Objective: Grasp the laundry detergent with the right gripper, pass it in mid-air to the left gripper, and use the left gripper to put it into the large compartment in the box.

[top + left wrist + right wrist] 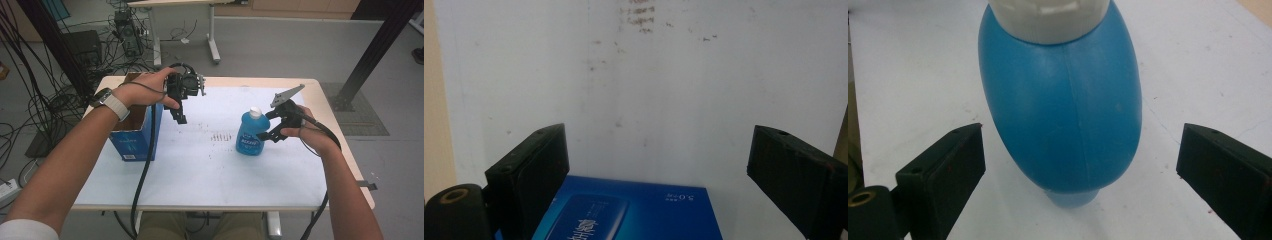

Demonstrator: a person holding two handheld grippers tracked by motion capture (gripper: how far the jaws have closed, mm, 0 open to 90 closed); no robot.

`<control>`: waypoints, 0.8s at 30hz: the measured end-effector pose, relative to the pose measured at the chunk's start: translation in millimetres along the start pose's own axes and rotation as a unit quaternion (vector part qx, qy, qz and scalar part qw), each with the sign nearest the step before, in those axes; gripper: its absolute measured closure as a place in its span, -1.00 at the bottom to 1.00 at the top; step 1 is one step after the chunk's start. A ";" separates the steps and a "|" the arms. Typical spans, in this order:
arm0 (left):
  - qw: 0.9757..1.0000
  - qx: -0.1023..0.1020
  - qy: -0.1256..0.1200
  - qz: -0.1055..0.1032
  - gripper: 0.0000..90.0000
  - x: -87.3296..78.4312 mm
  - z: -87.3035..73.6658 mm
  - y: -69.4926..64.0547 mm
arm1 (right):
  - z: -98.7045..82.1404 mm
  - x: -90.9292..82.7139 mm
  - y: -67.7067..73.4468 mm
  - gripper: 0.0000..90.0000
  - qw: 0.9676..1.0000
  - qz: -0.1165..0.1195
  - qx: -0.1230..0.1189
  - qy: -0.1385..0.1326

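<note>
A blue bottle (249,134) with a white cap (255,113) stands upright on the white mat, right of centre. My right gripper (267,125) comes at it from the right, open. In the right gripper view the bottle (1063,110) sits between and just ahead of the wide jaws of that gripper (1080,135), with a gap on each side. My left gripper (179,116) hangs open over the mat beside the blue box (135,137), jaws pointing down. In the left gripper view the box's printed blue face (634,210) shows low between the spread jaws of the left gripper (656,137), which hold nothing.
The box stands open-topped at the table's left edge (95,105), with a brown cardboard inside. The white mat (210,165) has dark smudges near the middle (218,137). Beyond the table are floor cables (125,40), desk legs (214,47) and a black post (372,55).
</note>
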State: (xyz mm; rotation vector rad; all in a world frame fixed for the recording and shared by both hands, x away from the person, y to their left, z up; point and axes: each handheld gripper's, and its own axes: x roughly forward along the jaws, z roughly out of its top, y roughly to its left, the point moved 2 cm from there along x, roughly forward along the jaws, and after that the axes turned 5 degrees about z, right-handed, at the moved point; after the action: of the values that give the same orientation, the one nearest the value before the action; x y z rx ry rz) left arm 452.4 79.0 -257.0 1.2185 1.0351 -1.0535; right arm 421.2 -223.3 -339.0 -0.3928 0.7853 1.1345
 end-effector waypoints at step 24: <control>1.000 0.000 -0.003 0.001 -0.78 0.4 -1.4 0.5 | -0.7 -0.4 -0.6 -0.89 1.000 -0.003 0.003 -0.003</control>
State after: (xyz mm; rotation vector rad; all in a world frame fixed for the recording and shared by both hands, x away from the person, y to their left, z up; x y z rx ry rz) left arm 452.8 80.4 -257.3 1.2156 1.0298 -1.0546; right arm 421.4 -224.2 -339.2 -0.3867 0.7813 1.1284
